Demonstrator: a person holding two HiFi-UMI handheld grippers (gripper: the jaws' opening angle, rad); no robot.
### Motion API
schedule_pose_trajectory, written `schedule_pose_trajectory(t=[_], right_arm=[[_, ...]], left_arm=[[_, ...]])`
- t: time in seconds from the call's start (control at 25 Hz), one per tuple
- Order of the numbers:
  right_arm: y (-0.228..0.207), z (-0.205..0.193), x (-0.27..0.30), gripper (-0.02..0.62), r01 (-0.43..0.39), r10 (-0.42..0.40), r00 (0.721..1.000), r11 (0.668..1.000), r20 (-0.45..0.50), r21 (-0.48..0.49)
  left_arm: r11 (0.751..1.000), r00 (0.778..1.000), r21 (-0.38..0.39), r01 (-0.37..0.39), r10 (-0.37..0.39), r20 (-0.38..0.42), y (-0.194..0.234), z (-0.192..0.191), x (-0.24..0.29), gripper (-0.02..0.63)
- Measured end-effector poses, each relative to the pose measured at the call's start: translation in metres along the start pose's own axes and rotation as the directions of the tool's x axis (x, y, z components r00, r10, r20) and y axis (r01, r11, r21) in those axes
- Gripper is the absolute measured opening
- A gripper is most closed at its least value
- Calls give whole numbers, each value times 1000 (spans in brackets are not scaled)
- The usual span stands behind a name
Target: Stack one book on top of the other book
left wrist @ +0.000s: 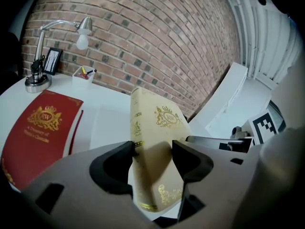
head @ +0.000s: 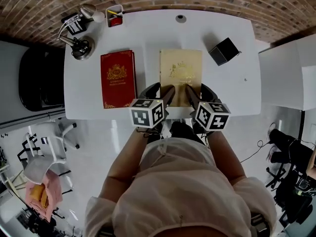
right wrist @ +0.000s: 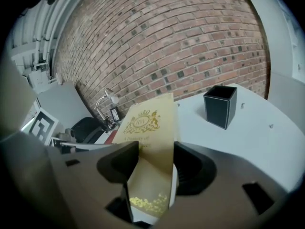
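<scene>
Cream book (head: 180, 73) is pinched at its near edge by my left claw (head: 162, 93) and right claw (head: 198, 94), jaws spread to its thickness, two grips to hold it level for the red book (head: 118, 78) left of them.

- The white tabletop (head: 148, 33) fills the upper middle of the head view.
- A red book (head: 118, 78) lies flat on it, left of centre, cover up.
- A desk lamp (head: 80, 46) stands at the upper left corner, with a small black frame (head: 74, 24) just beside it.
- A white cup (head: 114, 15) with pens sits at the top edge, right of the lamp.
- A black box (head: 223, 51) stands toward the upper right.
</scene>
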State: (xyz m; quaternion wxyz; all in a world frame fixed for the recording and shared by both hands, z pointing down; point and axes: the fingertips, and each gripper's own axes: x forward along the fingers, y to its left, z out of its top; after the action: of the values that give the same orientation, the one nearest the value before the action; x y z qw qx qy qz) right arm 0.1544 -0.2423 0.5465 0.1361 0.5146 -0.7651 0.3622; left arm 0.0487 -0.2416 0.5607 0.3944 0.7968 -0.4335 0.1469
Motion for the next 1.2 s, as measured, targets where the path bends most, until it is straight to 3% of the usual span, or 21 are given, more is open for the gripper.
schedule_pose_trajectory(t=[0.36, 0.72, 1.2], right_arm=[[101, 16, 17, 241, -41, 43, 997, 999, 63, -28], [187, -10, 53, 241, -79, 81, 996, 996, 31, -49], [242, -49, 91, 241, -77, 75, 996, 996, -46, -45]], left_arm=[[999, 999, 48, -10, 8, 52, 54, 40, -80, 259], [998, 996, 25, -55, 54, 72, 129, 43, -148, 259], [997, 997, -28, -66, 67, 29, 196, 23, -182, 259]])
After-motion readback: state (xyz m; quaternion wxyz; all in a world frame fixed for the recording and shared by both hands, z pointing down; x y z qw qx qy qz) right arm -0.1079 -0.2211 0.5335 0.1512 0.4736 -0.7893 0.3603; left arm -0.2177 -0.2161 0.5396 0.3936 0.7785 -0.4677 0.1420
